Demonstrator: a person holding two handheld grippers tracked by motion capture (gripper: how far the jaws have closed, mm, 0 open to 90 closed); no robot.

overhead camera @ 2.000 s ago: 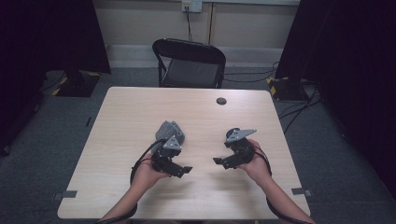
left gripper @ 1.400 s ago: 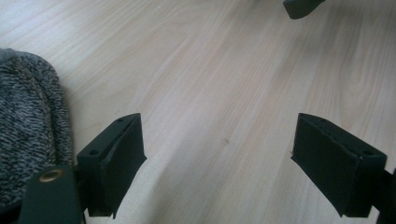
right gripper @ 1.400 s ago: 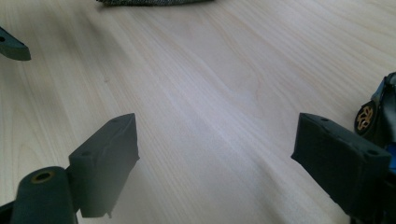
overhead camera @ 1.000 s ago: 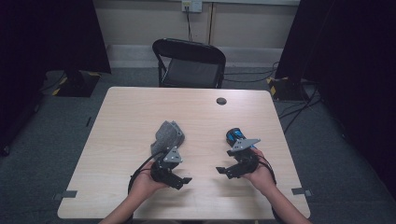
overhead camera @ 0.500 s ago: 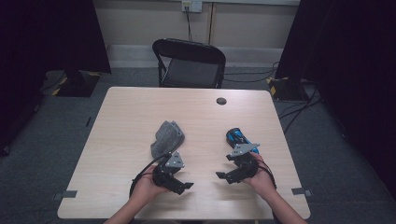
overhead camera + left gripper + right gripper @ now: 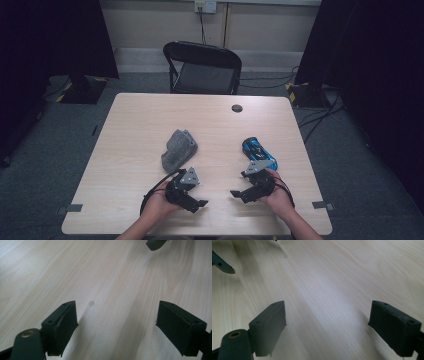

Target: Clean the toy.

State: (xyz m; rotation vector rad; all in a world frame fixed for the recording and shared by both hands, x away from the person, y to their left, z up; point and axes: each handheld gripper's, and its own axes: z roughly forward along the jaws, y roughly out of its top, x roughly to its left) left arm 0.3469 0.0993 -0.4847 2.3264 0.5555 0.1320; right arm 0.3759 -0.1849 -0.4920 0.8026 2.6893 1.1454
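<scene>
Grey sock point(image 6: 178, 148) lies just beyond your left gripper point(image 6: 199, 204) fingers; blue toy car point(image 6: 259, 152) sits just behind your right gripper point(image 6: 235, 194). Both sets of fingers are released, spread wide over bare worktop point(image 6: 150, 115), grasping nothing. Judged step: idle between picks. To pick well, lift clear, straddle each item, then clench. No readable labels or writing.

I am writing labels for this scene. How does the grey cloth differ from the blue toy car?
The grey cloth is soft, crumpled and dull; the blue toy car is rigid, glossy, with black parts. The cloth lies ahead of the left tongs, the car ahead of the right tongs. Both rest on the table, untouched.
</scene>
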